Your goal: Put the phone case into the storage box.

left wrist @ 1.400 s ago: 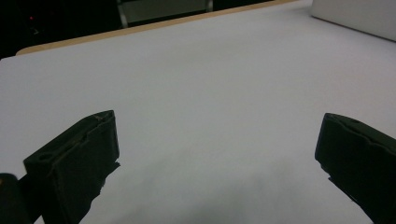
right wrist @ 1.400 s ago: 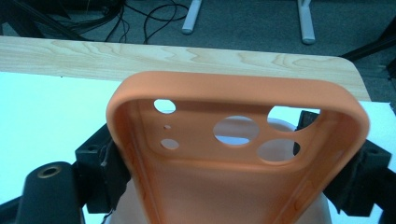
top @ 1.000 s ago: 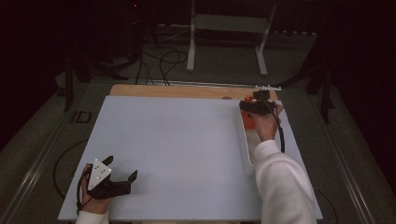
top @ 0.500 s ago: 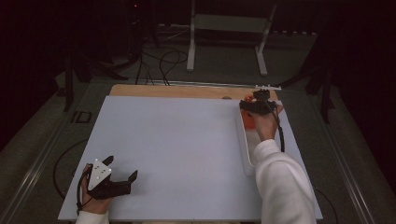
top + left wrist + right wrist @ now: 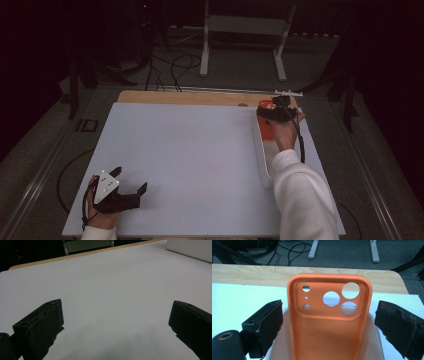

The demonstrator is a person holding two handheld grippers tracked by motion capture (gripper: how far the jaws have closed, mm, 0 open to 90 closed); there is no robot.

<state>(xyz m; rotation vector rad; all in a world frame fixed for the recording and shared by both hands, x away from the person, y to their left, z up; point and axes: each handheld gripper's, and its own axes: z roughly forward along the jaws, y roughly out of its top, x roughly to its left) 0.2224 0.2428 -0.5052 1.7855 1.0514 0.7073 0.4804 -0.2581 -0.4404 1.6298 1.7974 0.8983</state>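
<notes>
surface: white mat, wooden edge | room: dark | left gripper fingers spread | right gripper fingers just opening, straddling orange case

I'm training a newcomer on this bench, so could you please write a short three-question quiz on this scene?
1. True or false: the right gripper clamps the orange phone case.
2. The case lies in: A) a white tray; B) a wooden box; C) a blue bag.
3. What lies between the jaws of the left gripper?

Key: 1 false, its jaws stand apart from the case on both sides, having just been opening. 2 A. 3 Nothing, just bare white table.
</notes>
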